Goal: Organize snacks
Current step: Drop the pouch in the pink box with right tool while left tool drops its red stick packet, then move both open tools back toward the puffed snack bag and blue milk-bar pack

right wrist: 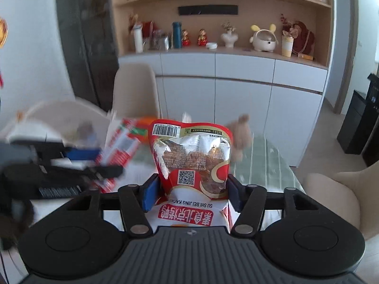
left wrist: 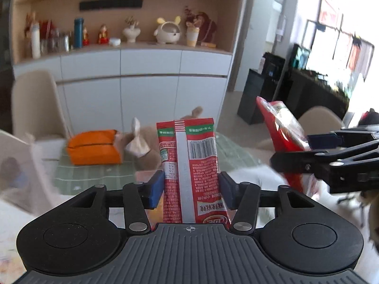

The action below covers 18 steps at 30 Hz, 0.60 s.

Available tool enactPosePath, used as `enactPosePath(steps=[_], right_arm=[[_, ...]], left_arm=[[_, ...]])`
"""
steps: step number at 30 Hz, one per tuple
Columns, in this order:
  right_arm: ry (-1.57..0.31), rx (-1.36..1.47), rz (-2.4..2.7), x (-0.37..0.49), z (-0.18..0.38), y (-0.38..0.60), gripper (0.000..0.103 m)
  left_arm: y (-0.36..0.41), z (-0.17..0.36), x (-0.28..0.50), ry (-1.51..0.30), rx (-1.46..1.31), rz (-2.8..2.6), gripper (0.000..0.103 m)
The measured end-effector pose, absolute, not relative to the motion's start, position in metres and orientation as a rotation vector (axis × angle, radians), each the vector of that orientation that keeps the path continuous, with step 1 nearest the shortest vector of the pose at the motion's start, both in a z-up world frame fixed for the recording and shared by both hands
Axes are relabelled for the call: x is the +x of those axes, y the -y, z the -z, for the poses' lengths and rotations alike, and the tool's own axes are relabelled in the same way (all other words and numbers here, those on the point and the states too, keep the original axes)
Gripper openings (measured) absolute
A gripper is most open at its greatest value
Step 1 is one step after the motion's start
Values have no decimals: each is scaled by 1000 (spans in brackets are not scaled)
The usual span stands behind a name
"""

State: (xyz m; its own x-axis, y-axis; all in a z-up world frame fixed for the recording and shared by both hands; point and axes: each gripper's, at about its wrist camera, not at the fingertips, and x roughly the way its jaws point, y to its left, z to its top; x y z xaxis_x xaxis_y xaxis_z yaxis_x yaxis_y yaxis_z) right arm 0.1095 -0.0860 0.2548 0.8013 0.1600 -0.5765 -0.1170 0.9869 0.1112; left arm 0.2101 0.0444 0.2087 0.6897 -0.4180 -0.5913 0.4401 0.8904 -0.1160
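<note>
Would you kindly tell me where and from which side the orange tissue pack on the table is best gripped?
Grip the orange soft rectangular tissue pack across its short width, coming from above: it lies flat on the green checked tablecloth, its long top face exposed, though its right end abuts the beige plush toy.

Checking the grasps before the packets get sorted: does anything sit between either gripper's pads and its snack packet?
No. The left gripper clamps the red packet directly, and the right gripper clamps the windowed pouch directly.

Glossy red plastic-film snack packet [left wrist: 189,165]; glossy pouch [right wrist: 191,158] with crinkled silvery foil window. Matt black plastic left gripper [left wrist: 190,187] and right gripper [right wrist: 190,189], ribbed bodies, metal pivot pins, blue pads [left wrist: 156,187].
</note>
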Motion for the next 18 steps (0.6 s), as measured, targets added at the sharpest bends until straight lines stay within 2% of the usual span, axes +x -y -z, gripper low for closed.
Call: enactPosePath(steps=[2,3,7,12,18], right_arm=[[-654,130,-178,146,-253,89,85],[-678,151,-182,164,-245,91,85],[-762,189,-120,196,-210,100,85],[-831,189,-115,172,-187,108,85],[-966,80,-45,120,-145,96,85]], left_arm=[[-42,-178,239,-726,12,447,57],[-42,-164,248,-768,11,433,53],[-50,-138,245,-845,-68,392,53],[-40,-115,203,-899,48,436,53],[-46,-64,113,-1028,56,489,53]])
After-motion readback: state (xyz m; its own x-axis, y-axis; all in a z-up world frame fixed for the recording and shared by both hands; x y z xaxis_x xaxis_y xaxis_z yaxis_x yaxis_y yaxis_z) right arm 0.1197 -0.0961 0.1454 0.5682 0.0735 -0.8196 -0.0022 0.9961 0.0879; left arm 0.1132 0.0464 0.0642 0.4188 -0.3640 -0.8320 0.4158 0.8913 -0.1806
